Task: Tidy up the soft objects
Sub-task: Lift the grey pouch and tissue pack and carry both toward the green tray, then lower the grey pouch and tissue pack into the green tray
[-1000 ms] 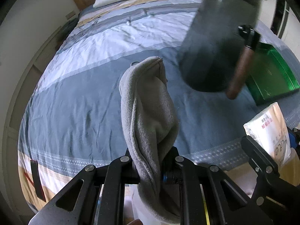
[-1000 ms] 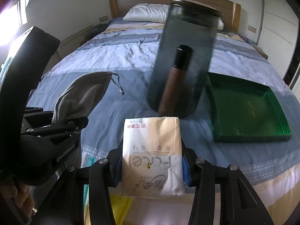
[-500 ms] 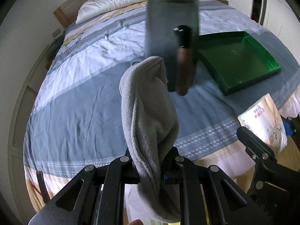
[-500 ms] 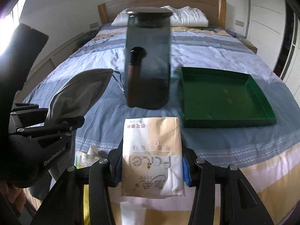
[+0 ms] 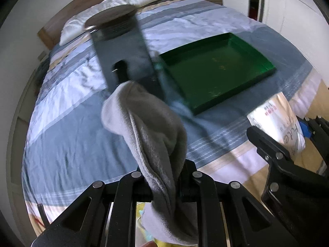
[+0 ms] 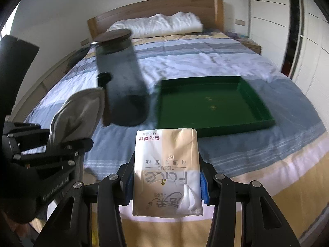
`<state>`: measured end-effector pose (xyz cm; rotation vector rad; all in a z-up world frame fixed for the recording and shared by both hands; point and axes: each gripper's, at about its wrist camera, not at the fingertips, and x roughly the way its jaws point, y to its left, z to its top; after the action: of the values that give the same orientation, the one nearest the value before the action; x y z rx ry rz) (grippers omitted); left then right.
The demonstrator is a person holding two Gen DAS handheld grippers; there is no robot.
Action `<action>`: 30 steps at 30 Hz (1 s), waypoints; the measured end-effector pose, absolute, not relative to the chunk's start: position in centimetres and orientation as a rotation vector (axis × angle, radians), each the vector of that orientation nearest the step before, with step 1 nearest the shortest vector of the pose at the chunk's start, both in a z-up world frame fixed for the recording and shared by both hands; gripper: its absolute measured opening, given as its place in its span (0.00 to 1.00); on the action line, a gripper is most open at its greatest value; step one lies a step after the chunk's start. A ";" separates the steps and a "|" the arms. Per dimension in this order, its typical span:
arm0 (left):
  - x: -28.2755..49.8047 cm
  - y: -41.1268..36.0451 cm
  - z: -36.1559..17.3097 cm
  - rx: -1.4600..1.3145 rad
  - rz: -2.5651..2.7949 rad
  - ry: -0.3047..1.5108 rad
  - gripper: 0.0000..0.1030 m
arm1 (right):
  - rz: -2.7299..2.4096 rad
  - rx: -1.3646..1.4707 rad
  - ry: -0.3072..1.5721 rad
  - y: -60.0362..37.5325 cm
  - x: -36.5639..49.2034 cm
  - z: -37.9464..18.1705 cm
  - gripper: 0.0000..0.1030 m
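Two hand-held grippers are in view, each carrying one soft thing above the near end of one bed (image 6: 205, 65). The left hand-held gripper (image 5: 164, 183) has its jaws pressed together on one grey cloth (image 5: 152, 127), which rises from between the jaws in a folded hump and hangs below them in a loose tail. The right hand-held gripper (image 6: 166, 181) is clamped on one tissue pack (image 6: 166, 170), its two blue pads (image 6: 204, 187) pressing the pack's sides; the pack stands on end with its print upside down to the camera. In the right view the left gripper and its cloth sit at the left, just beside the pack; in the left view the pack shows at the far right edge. Beyond both, on the striped blue, white and tan bedcover, one dark tinted jar (image 6: 121, 78) with a flat round lid stands at a tilt in the picture, blurred, and one dark-capped brownish bottle (image 6: 104, 78) shows through its wall. To the jar's right lies one green tray (image 6: 259, 103), shallow and rectangular, resting flat on the cover. Farthest off, one white pillow (image 6: 160, 24) lies against one wooden headboard (image 6: 156, 6).
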<state>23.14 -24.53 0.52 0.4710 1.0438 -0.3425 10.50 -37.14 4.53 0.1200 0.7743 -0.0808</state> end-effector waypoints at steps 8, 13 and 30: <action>23.0 -29.6 0.2 0.465 -0.427 1.053 0.13 | -0.165 0.142 0.761 -41.3 9.7 4.9 0.46; 23.1 -32.6 0.1 0.455 -0.467 1.054 0.13 | -0.208 0.147 0.752 -43.5 10.1 5.1 0.46; 30.1 -37.5 0.7 0.330 -0.447 1.031 0.13 | -0.291 0.123 0.686 -49.1 17.8 5.6 0.46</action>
<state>30.10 -37.49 0.70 0.3302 1.0312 -0.4467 17.75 -49.06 5.57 0.1227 0.6861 -0.2913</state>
